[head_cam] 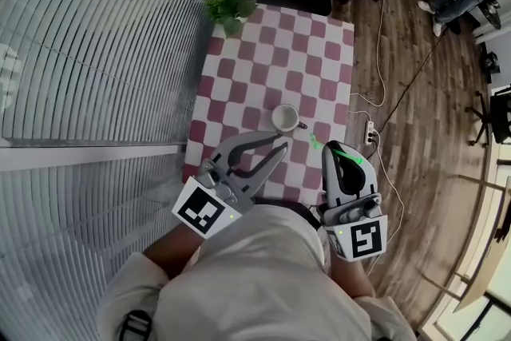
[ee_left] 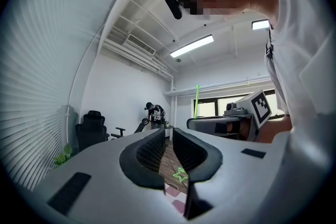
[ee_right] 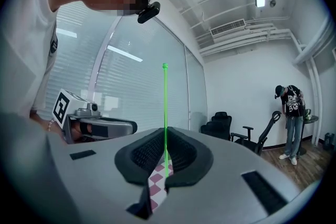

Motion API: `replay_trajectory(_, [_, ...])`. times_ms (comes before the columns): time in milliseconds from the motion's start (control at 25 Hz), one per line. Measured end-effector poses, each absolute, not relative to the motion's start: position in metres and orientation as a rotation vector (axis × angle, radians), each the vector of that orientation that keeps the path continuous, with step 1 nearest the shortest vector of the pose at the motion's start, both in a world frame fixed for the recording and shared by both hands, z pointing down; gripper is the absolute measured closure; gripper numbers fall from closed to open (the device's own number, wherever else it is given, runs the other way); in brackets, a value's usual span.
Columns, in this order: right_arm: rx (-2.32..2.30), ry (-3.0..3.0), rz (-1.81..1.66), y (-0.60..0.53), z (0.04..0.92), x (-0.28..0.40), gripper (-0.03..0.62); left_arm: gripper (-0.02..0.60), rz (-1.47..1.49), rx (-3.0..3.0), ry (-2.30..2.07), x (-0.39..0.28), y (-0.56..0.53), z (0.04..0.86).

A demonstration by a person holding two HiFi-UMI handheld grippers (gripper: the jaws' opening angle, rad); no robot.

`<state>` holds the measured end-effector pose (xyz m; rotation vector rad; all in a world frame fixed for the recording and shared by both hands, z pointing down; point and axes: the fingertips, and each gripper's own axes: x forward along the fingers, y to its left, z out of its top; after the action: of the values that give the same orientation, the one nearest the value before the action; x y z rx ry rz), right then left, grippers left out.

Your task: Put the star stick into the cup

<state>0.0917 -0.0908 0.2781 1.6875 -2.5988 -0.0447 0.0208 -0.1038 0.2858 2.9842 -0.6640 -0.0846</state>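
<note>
Greenery first: a small leafy potted plant (head_cam: 230, 5) sits at the upper left corner of the red-and-white chequered table (head_cam: 319, 44). Below it, lower left of centre, comes the left gripper (head_cam: 275, 146). Its jaws are spread with nothing between them, and its own view (ee_left: 167, 139) shows only floor and cloth through the gap.

Dead centre of the frame stands the round white cup (head_cam: 285, 118), upright, mouth free, with a small handle on its right.

Just right of the cup and a little lower is the thin bright-green star stick (ee_right: 165, 113), with its outlined star end (head_cam: 314, 142) pointing down over the cloth. The star is near the cup but not in it and not touching it. It also peeks through the left gripper's gap (ee_left: 180, 176).

At lower right, the right gripper (head_cam: 334, 156) has the shaft pinched. In its own view the pads (ee_right: 149, 152) close on the stick, which runs straight up to a small knob at the top.

My read is that this stick is very light, slender and a bit springy, probably plastic, so it may pivot or slip between the pads if squeezed loosely. The plain shaft is the place to hold it, as it is held now, leaving the wider star free to go into the cup. The cup looks light too, so a knock on its rim could shift it.
</note>
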Motion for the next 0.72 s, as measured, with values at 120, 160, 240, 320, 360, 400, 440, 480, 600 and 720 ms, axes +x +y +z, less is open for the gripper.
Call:
replay_trajectory(120, [1.685, -2.596, -0.048, -0.093, 0.283, 0.094, 0.554, 0.511, -0.062, 2.982, -0.671, 0.020, -0.109, 0.293])
replay_trajectory(160, [1.686, -2.594, -0.051, -0.094, 0.285, 0.095, 0.554, 0.511, -0.062, 2.980, -0.671, 0.020, -0.110, 0.294])
replay_trajectory(240, [1.687, -2.587, -0.042, -0.097, 0.290, 0.096, 0.554, 0.511, -0.060, 2.975, -0.667, 0.020, -0.113, 0.299])
replay_trajectory(320, [1.688, -2.579, -0.024, -0.100, 0.298, 0.097, 0.554, 0.511, -0.049, 2.971, -0.662, 0.021, -0.116, 0.305])
replay_trajectory(360, [1.689, -2.577, -0.017, -0.103, 0.302, 0.098, 0.554, 0.511, -0.041, 2.971, -0.663, 0.021, -0.118, 0.309])
replay_trajectory(400, [1.688, -2.577, -0.014, -0.106, 0.305, 0.098, 0.554, 0.511, -0.032, 2.971, -0.667, 0.022, -0.122, 0.312])
replay_trajectory(440, [1.687, -2.579, -0.013, -0.109, 0.308, 0.098, 0.554, 0.511, -0.026, 2.970, -0.673, 0.023, -0.125, 0.316])
replay_trajectory(480, [1.685, -2.582, -0.013, -0.112, 0.312, 0.099, 0.556, 0.511, -0.025, 2.966, -0.677, 0.024, -0.129, 0.319])
replay_trajectory(600, [1.673, -2.587, -0.001, -0.122, 0.323, 0.099, 0.556, 0.511, -0.031, 2.953, -0.673, 0.027, -0.139, 0.328])
replay_trajectory(720, [1.665, -2.583, 0.030, -0.126, 0.342, 0.103, 0.556, 0.511, -0.004, 2.946, -0.666, 0.031, -0.143, 0.347])
